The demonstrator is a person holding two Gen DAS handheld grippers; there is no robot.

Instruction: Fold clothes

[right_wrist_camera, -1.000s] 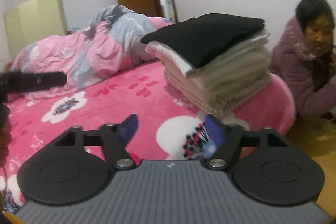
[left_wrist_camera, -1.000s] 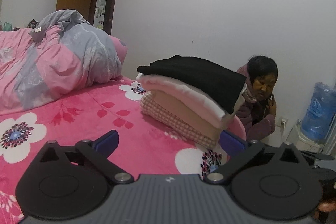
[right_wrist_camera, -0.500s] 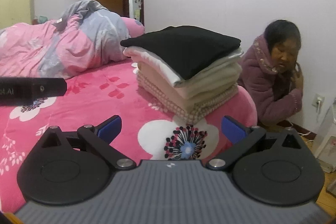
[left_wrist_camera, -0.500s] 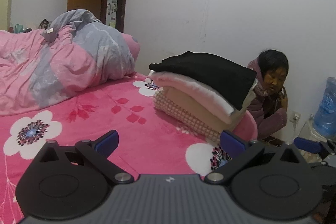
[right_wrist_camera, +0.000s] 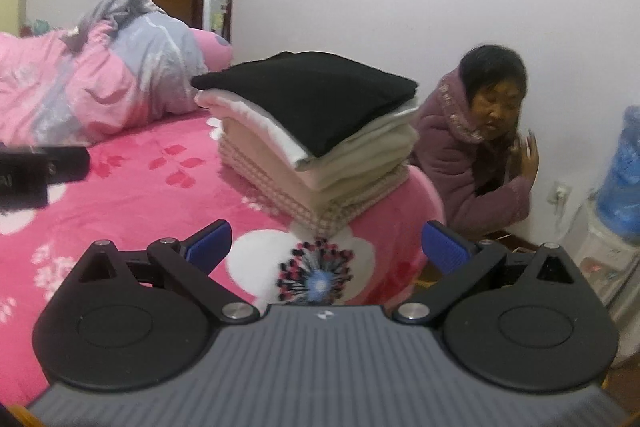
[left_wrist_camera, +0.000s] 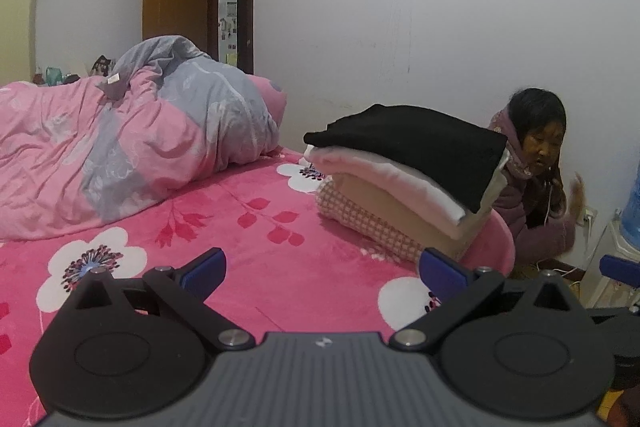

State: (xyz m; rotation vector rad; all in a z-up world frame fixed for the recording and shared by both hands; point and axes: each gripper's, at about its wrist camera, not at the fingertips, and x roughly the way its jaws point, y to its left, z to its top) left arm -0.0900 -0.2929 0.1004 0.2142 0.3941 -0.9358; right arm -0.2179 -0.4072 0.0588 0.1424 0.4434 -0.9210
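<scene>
While nothing is held by either tool, the stack of folded clothes (left_wrist_camera: 404, 183) is seen right of centre in the left wrist view, resting on the corner of the plush pink bedspread printed with white flowers (left_wrist_camera: 248, 247). The stack is topped by a matte black knit garment (left_wrist_camera: 412, 147) folded into a flat slab with a soft rounded edge; under it a pale pink and white fleecy layer, a smooth beige layer and, at the bottom, a pink-and-white checked, waffle-textured piece are seen, their edges roughly aligned and stepped slightly. In the right wrist view the same stack (right_wrist_camera: 316, 143) is found at the centre of the frame, somewhat blurred. The left gripper (left_wrist_camera: 322, 269), with black arms and blue pads on its fingers, is shown at the bottom of its frame with the jaws spread wide and empty above the bedspread. The right gripper (right_wrist_camera: 326, 247) is likewise shown with its jaws fully apart and nothing between them. A crumpled pink and grey quilt (left_wrist_camera: 132, 135) with a smooth sheen is heaped at the left. A person in a fuzzy mauve coat (right_wrist_camera: 476, 163) is seen crouched at the right beside the white wall.
</scene>
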